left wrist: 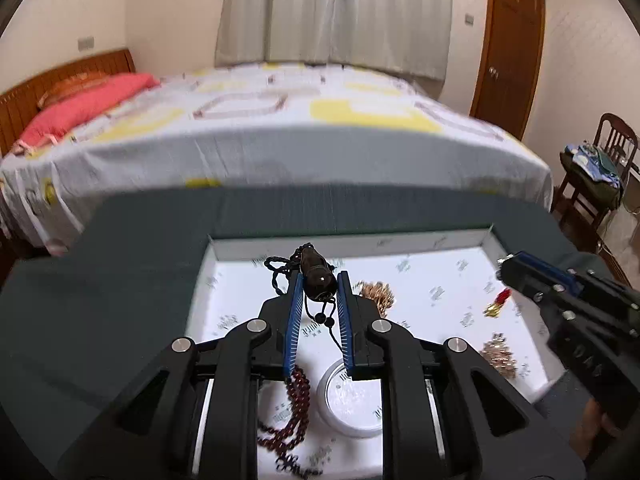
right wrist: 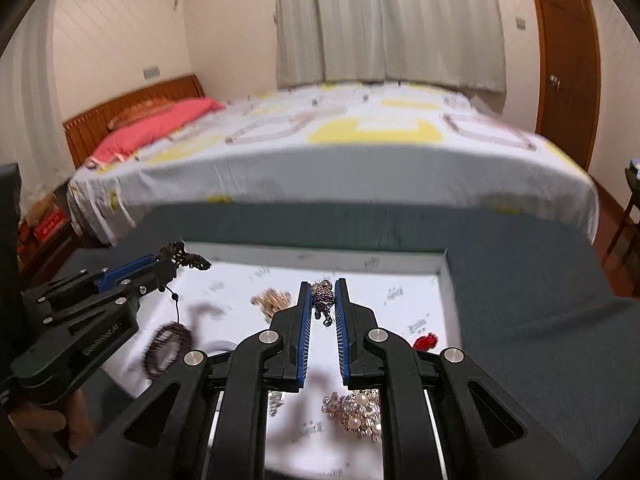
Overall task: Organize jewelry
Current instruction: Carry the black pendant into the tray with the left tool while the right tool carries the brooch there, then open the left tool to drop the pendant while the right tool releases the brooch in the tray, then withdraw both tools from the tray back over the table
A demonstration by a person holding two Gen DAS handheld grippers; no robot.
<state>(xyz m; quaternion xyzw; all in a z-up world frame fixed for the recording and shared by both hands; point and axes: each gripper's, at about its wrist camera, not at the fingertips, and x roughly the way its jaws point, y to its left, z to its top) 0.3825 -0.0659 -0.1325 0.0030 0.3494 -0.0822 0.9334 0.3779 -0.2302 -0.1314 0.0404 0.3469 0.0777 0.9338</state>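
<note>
left tongs (left wrist: 319, 280) clamp a dark pendant (left wrist: 316, 282); only the right view shows right tongs (right wrist: 323, 298) gripping a rhinestone charm (right wrist: 323, 300).

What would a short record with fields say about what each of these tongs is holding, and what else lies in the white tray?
left tongs: shut on a dark brown carved pendant with black cord, its dark red bead string dangling below
right tongs: shut on a purple rhinestone brooch
tray: shallow white printed tray on a dark grey cloth
loose in tray: gold chain cluster, small red and gold charm, pearl and gold brooch, round white lidded tin
background: bed with pink pillow
</note>
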